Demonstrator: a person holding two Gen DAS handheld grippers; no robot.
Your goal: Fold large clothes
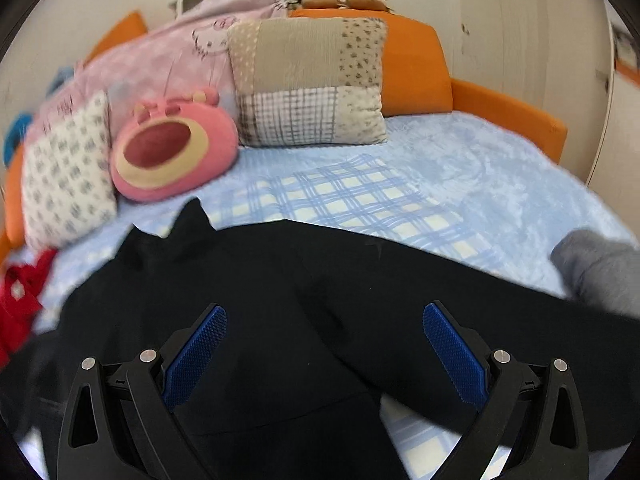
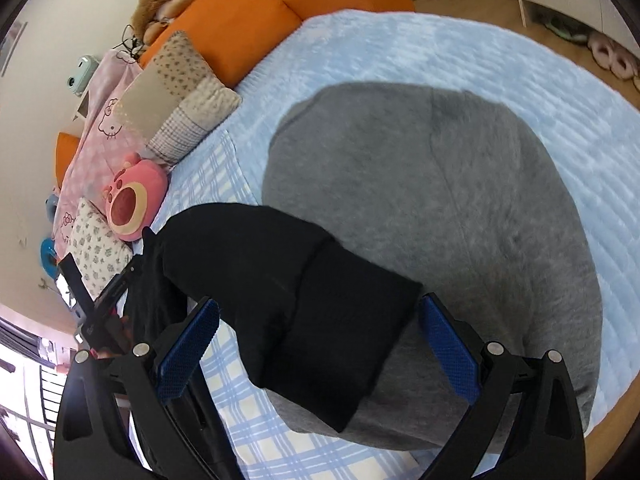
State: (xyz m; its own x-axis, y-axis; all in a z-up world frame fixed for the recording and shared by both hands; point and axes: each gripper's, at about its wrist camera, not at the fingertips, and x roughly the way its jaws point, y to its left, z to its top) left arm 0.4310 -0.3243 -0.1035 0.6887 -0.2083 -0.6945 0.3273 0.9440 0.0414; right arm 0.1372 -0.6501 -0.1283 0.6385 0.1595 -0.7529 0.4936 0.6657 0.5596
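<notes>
On the bed (image 1: pixel 460 160), we see a red garment (image 1: pixel 20 296) at far left only in the left view; only the right view shows the whole grey garment (image 2: pixel 440 200). The black garment (image 1: pixel 280 300) lies beneath our left tongs (image 1: pixel 325 322) and between our right tongs (image 2: pixel 319 318), both wide and empty.

Both views are bright with soft, even daylight. In the right wrist view the window (image 2: pixel 28 364) at near left is blown out white. Shadows are faint. Fisheye distortion bends the bed (image 2: pixel 500 60) and walls, with dark vignette at the corners. Motion blur softens the pillows (image 1: pixel 308 80) and far edges; the black garment (image 1: pixel 280 320) shows little detail.
</notes>
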